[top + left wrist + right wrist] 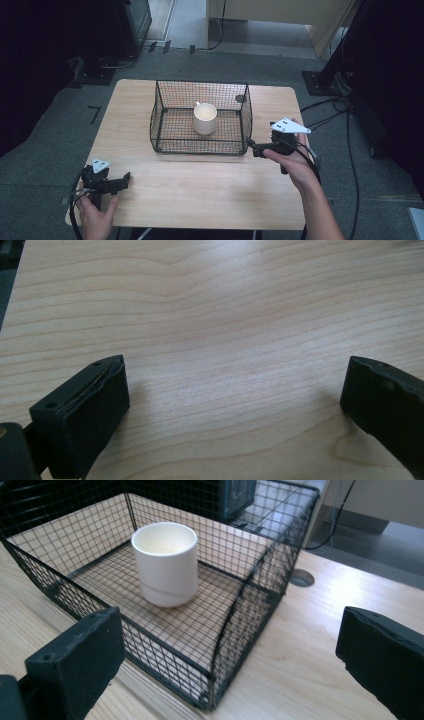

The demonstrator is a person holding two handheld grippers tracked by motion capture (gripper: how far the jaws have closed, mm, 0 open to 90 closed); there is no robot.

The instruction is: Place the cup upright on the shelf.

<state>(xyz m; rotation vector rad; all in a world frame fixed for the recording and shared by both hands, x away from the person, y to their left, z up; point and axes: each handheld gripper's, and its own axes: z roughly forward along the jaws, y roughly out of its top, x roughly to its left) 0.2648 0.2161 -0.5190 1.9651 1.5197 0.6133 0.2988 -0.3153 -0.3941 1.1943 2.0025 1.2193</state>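
- High view: a black wire mesh basket (172,131) sits in the middle of the light wooden table (200,185), its long side running left to right, and a white cup (205,118) stands upright inside it, mouth up, a little right of the basket's centre.
- Right gripper (250,144) is just beside the basket's near right corner, jaws aimed left at it; from up here I cannot tell how wide the jaws stand or whether they touch the wire. A hand (292,165) holds it from behind.
- Left gripper (125,180) is down at the near left of the table, well apart from the basket, with the person's other hand (95,215) cut off at the bottom edge.
- Left gripper view: bare wood grain (225,315) between two black jaws standing wide apart, nothing held; the right-hand jaw is cropped by the frame.
- Right gripper view: here is what the high view could not give, jaws wide open with the basket's corner post (220,645) between them and not clamped. The cup (166,562) is clear and smooth-walled beyond the mesh, no handle visible from this side. A round grommet hole (301,578) in the tabletop shows past the basket's far end. The basket's far wall is dim against dark equipment behind.
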